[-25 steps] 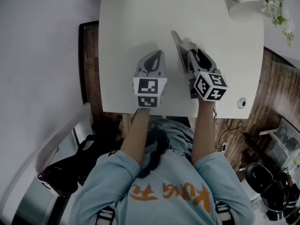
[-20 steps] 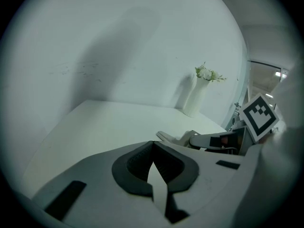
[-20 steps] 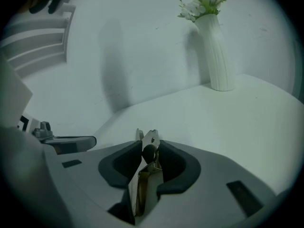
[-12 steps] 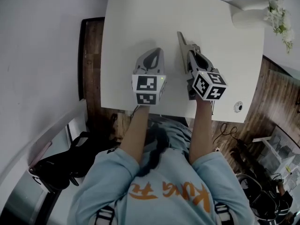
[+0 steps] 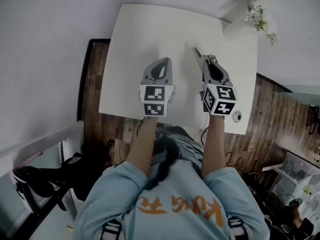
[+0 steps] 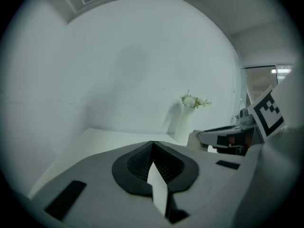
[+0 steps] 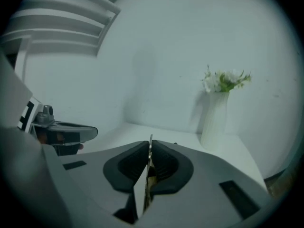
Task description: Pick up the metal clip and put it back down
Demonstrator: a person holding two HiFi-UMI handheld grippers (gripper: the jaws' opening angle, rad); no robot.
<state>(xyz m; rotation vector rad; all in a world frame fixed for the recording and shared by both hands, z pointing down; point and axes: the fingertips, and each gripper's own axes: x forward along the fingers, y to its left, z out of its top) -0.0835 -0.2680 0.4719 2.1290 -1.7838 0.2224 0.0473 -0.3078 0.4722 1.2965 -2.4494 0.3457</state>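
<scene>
Right gripper view: the right gripper (image 7: pixel 148 152) has just been closing its jaws, and they now pinch a thin metal clip (image 7: pixel 150 141) that stands on edge between the dark pads, with its tip poking out past them. In the head view the clip juts forward from that gripper above the white table (image 5: pixel 150 29), and I judge it is lifted clear of the surface.

The left gripper (image 6: pixel 152 146) has its jaws together with nothing between them. It hangs beside the right one.

The lift looks done to me, so putting the clip down comes next. I would lower it straight down onto bare table, well apart from the vase (image 5: pixel 235 28), with a firm, level pinch so the thin metal does not twist. I would part the jaws only once the clip rests on the surface.

Count:
- One clip.
- Two grippers.
- One table.
- One vase holding one bunch of flowers (image 5: pixel 260 16).
- One small round object (image 5: pixel 236 116) at the table's near right corner.
</scene>
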